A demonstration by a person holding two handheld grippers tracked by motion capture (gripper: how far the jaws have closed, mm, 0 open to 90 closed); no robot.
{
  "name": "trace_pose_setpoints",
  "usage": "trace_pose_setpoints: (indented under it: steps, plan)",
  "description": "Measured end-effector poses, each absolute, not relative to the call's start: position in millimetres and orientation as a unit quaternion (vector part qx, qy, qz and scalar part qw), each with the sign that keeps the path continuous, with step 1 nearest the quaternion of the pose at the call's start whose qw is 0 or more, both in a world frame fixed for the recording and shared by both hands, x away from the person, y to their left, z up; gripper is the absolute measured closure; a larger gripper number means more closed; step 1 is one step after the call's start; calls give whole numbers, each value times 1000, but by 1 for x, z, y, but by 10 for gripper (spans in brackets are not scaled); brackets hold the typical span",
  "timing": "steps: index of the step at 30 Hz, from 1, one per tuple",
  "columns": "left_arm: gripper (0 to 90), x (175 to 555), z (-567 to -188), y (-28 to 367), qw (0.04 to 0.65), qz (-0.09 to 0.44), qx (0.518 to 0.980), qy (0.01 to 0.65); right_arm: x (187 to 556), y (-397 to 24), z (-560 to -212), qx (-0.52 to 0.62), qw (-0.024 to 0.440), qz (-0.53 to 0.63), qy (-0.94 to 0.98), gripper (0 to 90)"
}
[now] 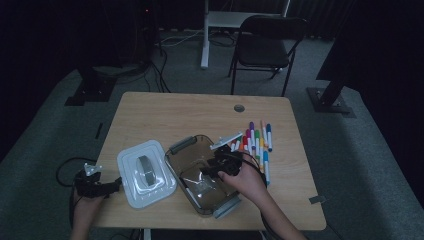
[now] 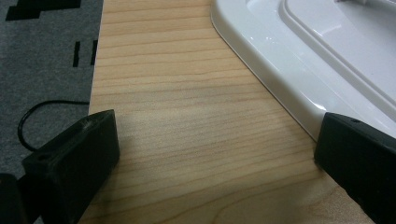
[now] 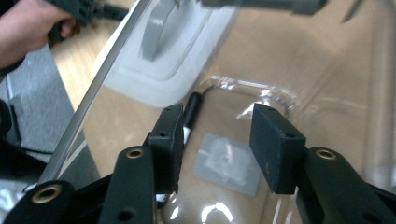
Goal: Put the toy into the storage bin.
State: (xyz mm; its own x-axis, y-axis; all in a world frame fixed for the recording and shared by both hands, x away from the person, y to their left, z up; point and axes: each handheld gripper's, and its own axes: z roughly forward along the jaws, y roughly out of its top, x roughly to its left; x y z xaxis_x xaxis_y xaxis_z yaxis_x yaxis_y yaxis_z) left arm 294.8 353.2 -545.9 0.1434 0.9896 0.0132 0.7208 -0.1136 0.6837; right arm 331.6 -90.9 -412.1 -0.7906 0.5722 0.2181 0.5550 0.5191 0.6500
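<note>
One marker (image 3: pixel 190 112) in clear box (image 1: pixel 186 170); my right tool (image 1: pixel 212 169) spread, empty. Left tool (image 1: pixel 107 187) spread beside lid (image 1: pixel 145 175). Next: fetch marker from row (image 1: pixel 257 142) on desk (image 1: pixel 200 110).

On the table (image 1: pixel 165 107) the lid (image 1: pixel 145 172) lies left of the clear container (image 1: pixel 200 167) — a marker (image 3: pixel 190 111) lies inside it — with more markers (image 1: pixel 256 140) just right of it.

No lettering, label, brand or number can be read anywhere; a pale sticker (image 3: pixel 227 168) on the clear container's (image 3: pixel 327 70) floor is blurred.
</note>
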Motion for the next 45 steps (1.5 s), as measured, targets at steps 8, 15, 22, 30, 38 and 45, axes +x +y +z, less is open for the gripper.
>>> trace_pose_setpoints:
  steps: [8,15,22,30,38,45]
  plan:
    - [6,295,-546,353,274,245,704,607,334,-120,-401,343,48,414,842,512]
    - [6,295,-546,353,274,245,704,607,342,-150,-398,371,76,439,815,502]
    - [6,295,-546,353,274,245,704,607,352,-188,-397,401,129,461,781,489]
    - [6,295,-546,353,274,245,704,608,372,-228,-409,465,161,448,746,504]
    - [6,295,-546,353,274,245,704,608,397,-256,-433,523,182,415,722,541]
    - [6,295,-546,353,274,245,704,608,432,-283,-465,579,195,364,703,574]
